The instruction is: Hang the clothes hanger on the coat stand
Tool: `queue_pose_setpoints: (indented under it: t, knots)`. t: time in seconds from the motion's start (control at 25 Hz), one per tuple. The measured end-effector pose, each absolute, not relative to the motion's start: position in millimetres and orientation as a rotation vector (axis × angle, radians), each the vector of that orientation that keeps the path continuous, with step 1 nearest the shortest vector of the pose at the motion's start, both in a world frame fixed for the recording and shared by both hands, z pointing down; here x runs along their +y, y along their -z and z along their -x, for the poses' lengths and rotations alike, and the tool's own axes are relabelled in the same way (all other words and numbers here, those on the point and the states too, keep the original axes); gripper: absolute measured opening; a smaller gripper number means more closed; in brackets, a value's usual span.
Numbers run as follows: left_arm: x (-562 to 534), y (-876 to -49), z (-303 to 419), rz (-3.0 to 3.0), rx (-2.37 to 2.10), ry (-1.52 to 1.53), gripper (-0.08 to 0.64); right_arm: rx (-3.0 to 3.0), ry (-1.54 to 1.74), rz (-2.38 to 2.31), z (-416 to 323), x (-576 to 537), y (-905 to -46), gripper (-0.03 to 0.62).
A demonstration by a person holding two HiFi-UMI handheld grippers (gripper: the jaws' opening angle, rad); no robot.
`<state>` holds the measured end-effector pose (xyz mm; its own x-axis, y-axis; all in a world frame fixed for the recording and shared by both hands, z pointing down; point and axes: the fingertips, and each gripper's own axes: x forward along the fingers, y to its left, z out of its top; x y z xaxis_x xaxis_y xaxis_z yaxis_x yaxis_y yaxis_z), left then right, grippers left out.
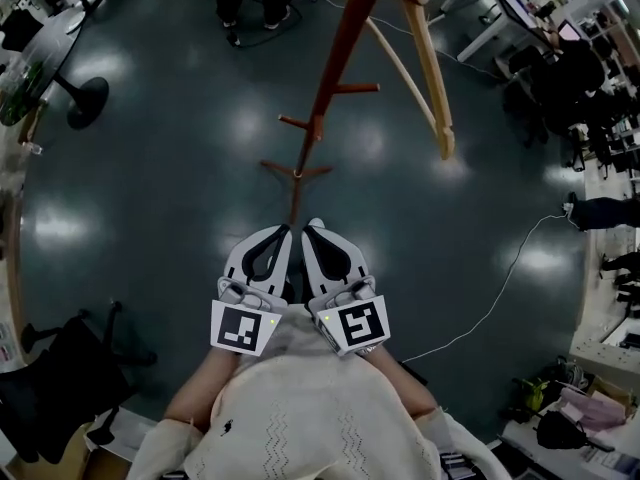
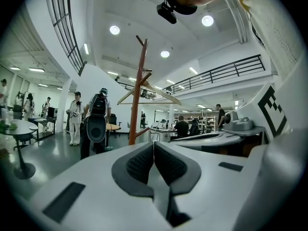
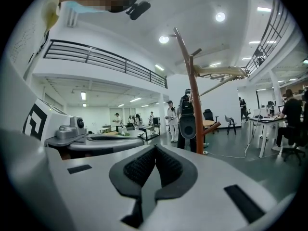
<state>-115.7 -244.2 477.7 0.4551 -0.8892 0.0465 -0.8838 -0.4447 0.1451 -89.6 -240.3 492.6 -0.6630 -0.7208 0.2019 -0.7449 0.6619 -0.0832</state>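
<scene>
In front of my chest, the left gripper (image 1: 286, 230) and the right gripper (image 1: 313, 226) sit side by side. Both are clenched on nothing, their pads pressed together in each gripper view. Beyond them rises the coat stand (image 1: 322, 93), well apart from both tools. The clothes hanger (image 1: 432, 78) hangs from the upper part of its pole. I judge the hanging step done, with the 2 grippers parked clear. The next move calls for little: I would hold back from the pole so nothing knocks the hanger loose.
</scene>
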Motion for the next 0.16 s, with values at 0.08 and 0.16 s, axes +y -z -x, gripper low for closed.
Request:
queue_pose_setpoints:
  t: [0.08, 0.16]
  knots:
    - [-247, -475, 110, -2.561, -1.563, 0.04, 0.014, -2.729, -0.235, -1.232, 83, -244, -487, 0.02]
    - [-251, -472, 103, -2.577, -1.561, 0.032, 0.014, -2.722, -0.236, -1.263, 74, -248, -484, 0.02]
